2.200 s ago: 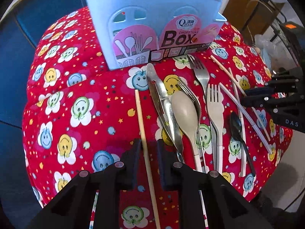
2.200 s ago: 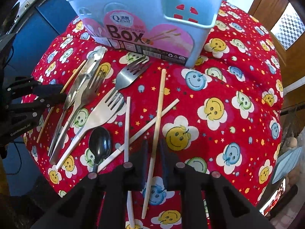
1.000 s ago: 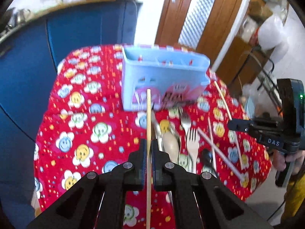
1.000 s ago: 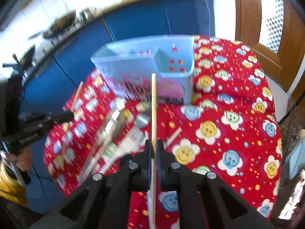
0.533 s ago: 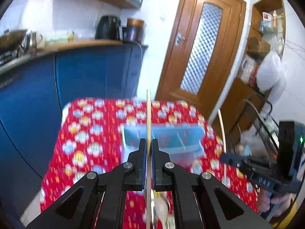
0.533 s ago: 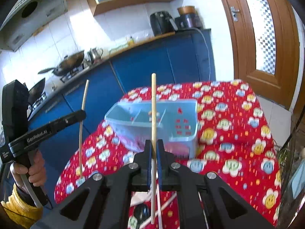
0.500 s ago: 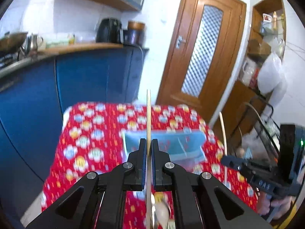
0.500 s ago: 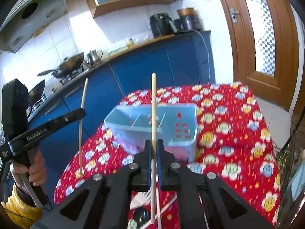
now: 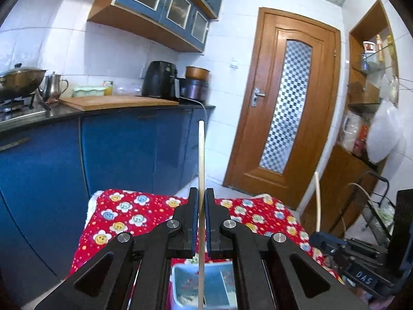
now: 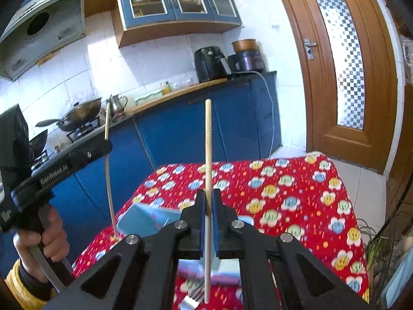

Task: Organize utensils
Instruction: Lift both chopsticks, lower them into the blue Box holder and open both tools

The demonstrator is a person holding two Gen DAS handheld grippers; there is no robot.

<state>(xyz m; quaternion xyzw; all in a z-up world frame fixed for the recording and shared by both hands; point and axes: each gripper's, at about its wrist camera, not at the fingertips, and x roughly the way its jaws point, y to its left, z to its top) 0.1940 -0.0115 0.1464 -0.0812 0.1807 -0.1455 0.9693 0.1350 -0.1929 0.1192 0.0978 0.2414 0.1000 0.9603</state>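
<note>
Left gripper [image 9: 201,222]: jaws pressed together on a wooden chopstick [image 9: 201,160], pinched near mid-length. In the left wrist view the stick runs 12-to-6, top end standing up against the blue cabinets [image 9: 121,152], lower end hanging over the light-blue utensil box [image 9: 178,281] at 6 o'clock.

From the right wrist view the same left gripper [image 10: 104,146] sits at 9 o'clock, held by a hand [image 10: 47,235]. Its stick tilts slightly and the bottom tip looks close to the red tablecloth [image 10: 284,188] just beside the box's left corner; cannot tell if it touches.

Right gripper [image 10: 208,219]: also clamped shut, on a second chopstick [image 10: 208,139], again 12-to-6. Box [image 10: 144,219] is at 6–7 o'clock, partly hidden behind the fingers. A fork [image 10: 192,301] lies below it at 6 o'clock; other utensils are out of view.

Risks, as judged:
- Thin round stick in flat pads, gripped at one point: it can pivot or slide when the wrist tips down, so the tip swings off target.
- The lower end of each stick is mostly hidden by the gripper body, so aiming into a compartment is half blind; the tip could catch the rim or divider and tip the light box.
- The box sits on soft cloth, so a side push would shift it.
- Both sticks converge on one box, so the grippers may clash above it.
- Early release drops a stick onto the cloth, where it can roll off.
</note>
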